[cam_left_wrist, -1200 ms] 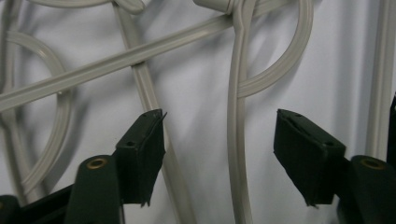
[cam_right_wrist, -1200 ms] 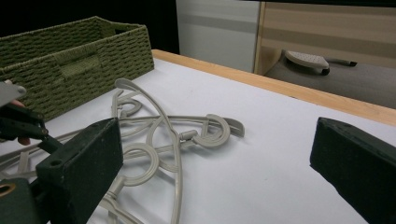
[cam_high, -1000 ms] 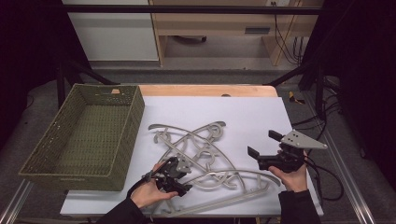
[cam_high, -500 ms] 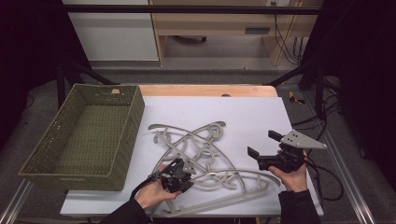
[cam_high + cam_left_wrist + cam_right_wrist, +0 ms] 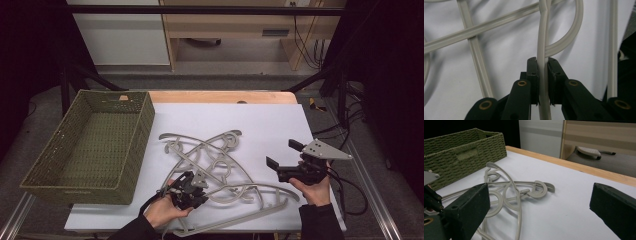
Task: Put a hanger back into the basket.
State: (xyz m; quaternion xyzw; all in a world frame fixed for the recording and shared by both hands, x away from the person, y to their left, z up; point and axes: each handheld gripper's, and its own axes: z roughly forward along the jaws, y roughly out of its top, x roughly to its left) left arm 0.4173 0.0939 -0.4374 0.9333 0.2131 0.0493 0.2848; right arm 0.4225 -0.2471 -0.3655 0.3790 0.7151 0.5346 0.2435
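the left gripper [image 5: 192, 192] just finished squeezing in, and its jaws now pinch a thin bar of one grey hanger [image 5: 543, 50]. that hanger sits in the tangled hanger pile [image 5: 215, 165] just right of the green woven basket [image 5: 90, 145]. the right gripper [image 5: 287, 162] hangs further right of the basket, past the pile, jaws spread wide with nothing between them.

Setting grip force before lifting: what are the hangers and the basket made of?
Hangers: likely moulded plastic, pale grey, matte; ribbed channel profile shows on the bar between the left gripper's shut jaws. Basket: woven cord or paper rope by its look, olive green, coarse plaited texture.
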